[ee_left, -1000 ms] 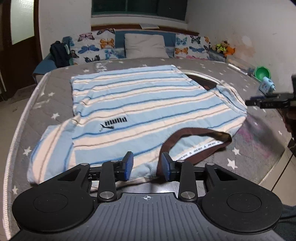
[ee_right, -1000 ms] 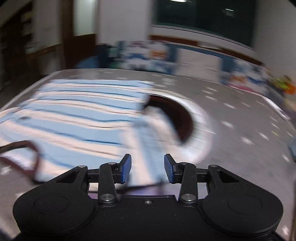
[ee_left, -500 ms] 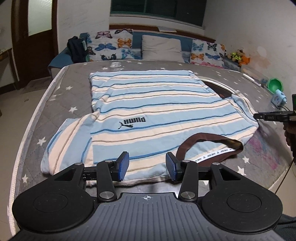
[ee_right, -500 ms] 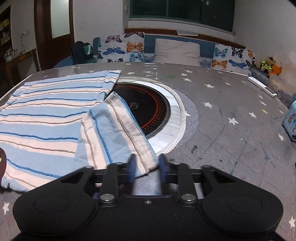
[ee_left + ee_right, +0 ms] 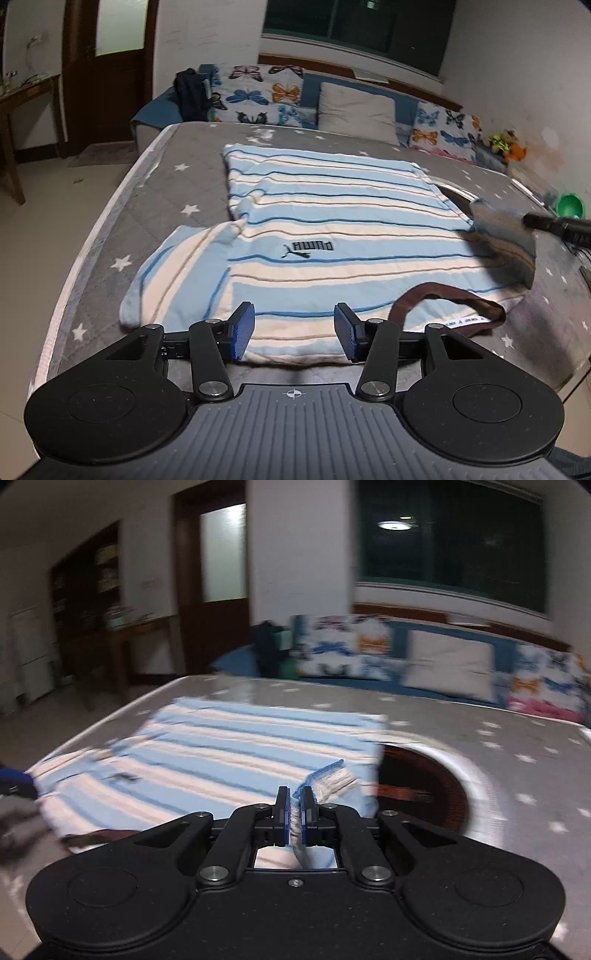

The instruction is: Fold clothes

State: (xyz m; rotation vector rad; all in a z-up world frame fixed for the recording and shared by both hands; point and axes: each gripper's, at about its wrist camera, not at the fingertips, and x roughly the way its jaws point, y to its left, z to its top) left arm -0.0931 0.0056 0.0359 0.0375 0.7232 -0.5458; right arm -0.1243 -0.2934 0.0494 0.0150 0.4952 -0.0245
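Dim room, dark window at the back. Butterfly-print cushions [image 5: 258, 98] and a plain beige pillow [image 5: 356, 112] line the far side of the desk [image 5: 162, 192], which wears a grey cover with white stars. Wooden door [image 5: 114, 70] beyond, off to the left of the left tongs.

Striped shirt [image 5: 325, 229], light blue and cream with thin dark lines, lies spread flat on the desk just ahead of the left tongs [image 5: 293, 336]. Brown collar [image 5: 443, 299] sits to the front right of them, a dark logo mid-chest further ahead. Near sleeve [image 5: 173, 273] lies flat ahead and to the left.

Left tongs: released, blue pads wide apart, hovering over the shirt's near edge with nothing between them.

Right tongs [image 5: 294, 816]: clenched on a bunch of the shirt's other sleeve [image 5: 328, 779], cloth pinched between the pads and rising ahead of them, lifted off the desk. In the left view this raised sleeve shows blurred at far right, with the black tong tip at its edge.

A round dark inset [image 5: 421, 790] with a pale ring lies in the desk ahead and right of the right tongs, partly under the shirt. A green bowl-like thing [image 5: 570, 206] sits far right of the left tongs.
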